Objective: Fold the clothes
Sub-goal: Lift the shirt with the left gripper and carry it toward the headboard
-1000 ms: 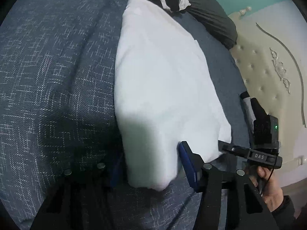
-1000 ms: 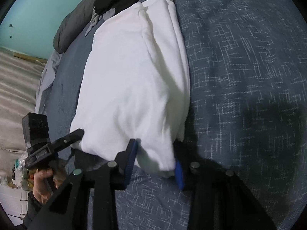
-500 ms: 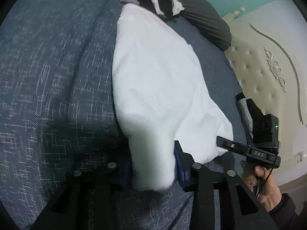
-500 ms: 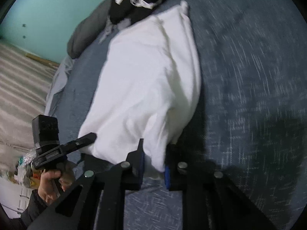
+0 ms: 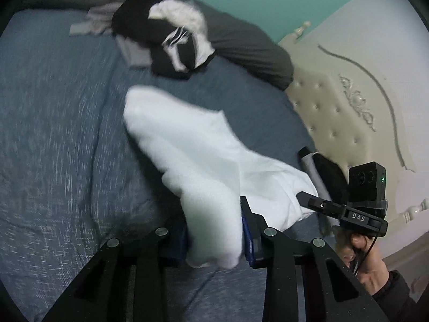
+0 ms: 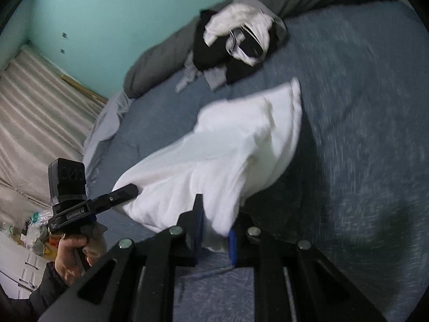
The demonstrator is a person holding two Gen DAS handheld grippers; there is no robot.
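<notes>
- Left wrist view: the left gripper (image 5: 214, 234) is squeezing tighter on one near corner of the soft white folded cloth (image 5: 193, 150), and the cloth is sitting between its blue pads.
- In the right wrist view, the right gripper (image 6: 214, 232) is pinching the other near corner of the same cloth.
- The near end of the cloth is hanging up in the air, while its far end is lying on the blue-grey speckled bedspread (image 5: 53, 134).
- The cloth could be slipping out, because each gripper is holding only a small bit of corner.
- The folded layers could be sliding apart and getting messy if one side is going higher than the other.
- The far end might be dragging toward the black and white pile of clothes (image 5: 171, 43).
- The other gripper's body is showing the white letters "DAS" in the left view; a small white label in the right view is too blurry to read for sure.
</notes>
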